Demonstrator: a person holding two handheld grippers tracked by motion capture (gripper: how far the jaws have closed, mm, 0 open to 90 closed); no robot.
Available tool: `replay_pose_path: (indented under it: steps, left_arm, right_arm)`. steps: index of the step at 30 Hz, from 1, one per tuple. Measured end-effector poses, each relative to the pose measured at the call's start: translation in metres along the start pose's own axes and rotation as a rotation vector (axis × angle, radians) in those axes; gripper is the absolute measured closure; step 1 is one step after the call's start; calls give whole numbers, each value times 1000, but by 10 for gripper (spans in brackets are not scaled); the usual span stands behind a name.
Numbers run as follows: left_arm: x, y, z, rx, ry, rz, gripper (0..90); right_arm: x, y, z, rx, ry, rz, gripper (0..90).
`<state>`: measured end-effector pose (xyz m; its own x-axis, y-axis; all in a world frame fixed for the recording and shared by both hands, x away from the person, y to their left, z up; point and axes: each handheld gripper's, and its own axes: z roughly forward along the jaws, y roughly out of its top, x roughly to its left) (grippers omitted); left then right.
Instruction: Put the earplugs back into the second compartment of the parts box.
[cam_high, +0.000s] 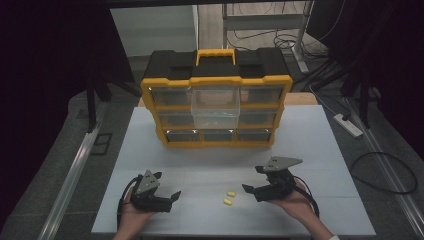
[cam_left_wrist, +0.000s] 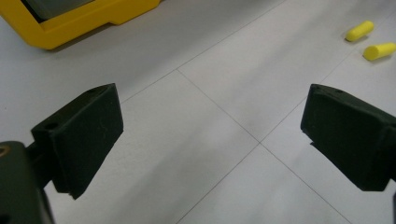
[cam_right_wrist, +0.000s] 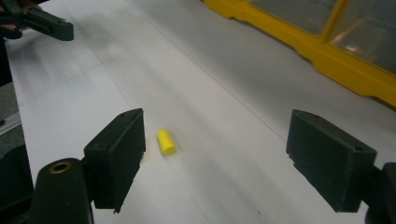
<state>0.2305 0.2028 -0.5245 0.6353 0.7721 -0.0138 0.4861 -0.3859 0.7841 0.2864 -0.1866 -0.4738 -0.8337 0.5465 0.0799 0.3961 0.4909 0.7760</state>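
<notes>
Two small yellow foam plugs (cam_high: 231, 194) (cam_high: 227, 201) lie on the white table between my grippers. My left gripper (cam_high: 167, 185) rests at the near left, jaws wide open and empty (cam_left_wrist: 212, 126), with both plugs (cam_left_wrist: 359, 31) (cam_left_wrist: 379, 51) off to its upper right. My right gripper (cam_high: 252, 179) sits just right of the plugs, also open and empty (cam_right_wrist: 215, 149). One plug (cam_right_wrist: 166, 142) lies on the table just beyond its left jaw. The left gripper (cam_right_wrist: 37, 21) shows far off in the right gripper view.
A yellow and black drawer organizer (cam_high: 215, 135) stands upright at the table's back middle, with one clear drawer (cam_high: 216, 106) pulled out from its centre. Its yellow base (cam_left_wrist: 70, 25) (cam_right_wrist: 327, 51) edges both gripper views. A power strip (cam_high: 348, 125) and cables lie on the floor at right.
</notes>
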Motion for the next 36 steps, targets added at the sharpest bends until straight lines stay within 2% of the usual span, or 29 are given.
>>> replay_pose_path:
  steps: [12,17,21,28,29,35,36]
  left_arm:
    - [0,0,0,0,-3,4,62]
    - [-1,0,1,2,-3,6,62]
    - [-1,0,1,4,-6,8,62]
    - [-1,-1,1,7,-8,10,62]
    - [-1,-1,1,9,-10,11,62]
    - [-1,-1,1,9,-9,13,63]
    - [-1,-1,1,9,-10,13,63]
  right_arm:
    - [14,13,32,105,35,-46,213]
    - [18,15,42,145,39,-65,228]
    - [21,14,53,198,36,-77,249]
    - [23,12,62,242,35,-91,315]
    - [23,11,64,258,33,-94,349]
    - [23,9,70,292,45,-109,426]
    - [24,9,71,305,46,-121,468]
